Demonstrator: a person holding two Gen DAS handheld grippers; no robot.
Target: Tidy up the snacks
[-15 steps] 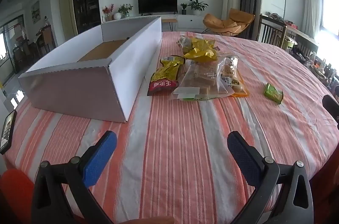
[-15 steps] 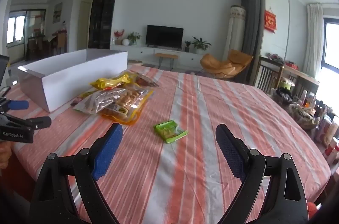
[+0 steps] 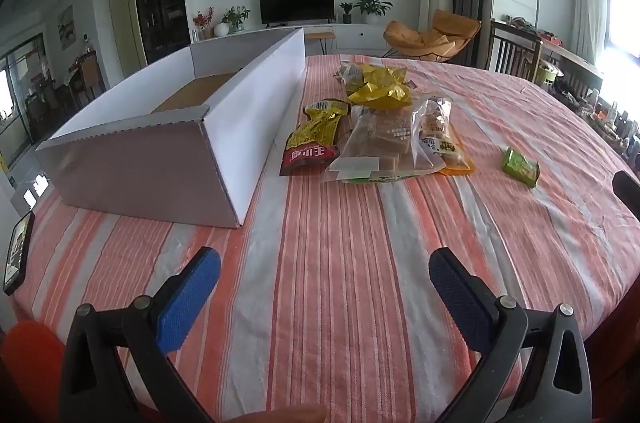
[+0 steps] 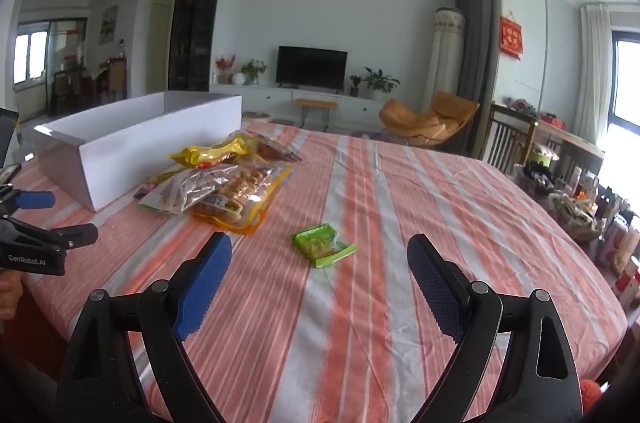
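A long white cardboard box (image 3: 244, 127) (image 4: 132, 147), open at the top, lies on the striped tablecloth at the left. Beside it sits a pile of snack bags (image 3: 384, 127) (image 4: 224, 183): a red and yellow pack (image 3: 316, 139), clear bags of pastries and a crumpled yellow bag (image 3: 380, 87). A small green packet (image 3: 520, 167) (image 4: 322, 245) lies apart to the right. My left gripper (image 3: 324, 279) hovers open over bare cloth, well short of the pile. My right gripper (image 4: 320, 263) is open too, with the green packet just beyond its fingertips.
A phone (image 3: 18, 255) rests near the table's left edge. The table's right edge is lined with bottles and clutter (image 4: 580, 207). A wooden chair (image 4: 508, 139) stands behind the table; a TV, plants and an orange lounge chair are farther back.
Both views are nearly unchanged. The right gripper has crept slightly towards the green packet.
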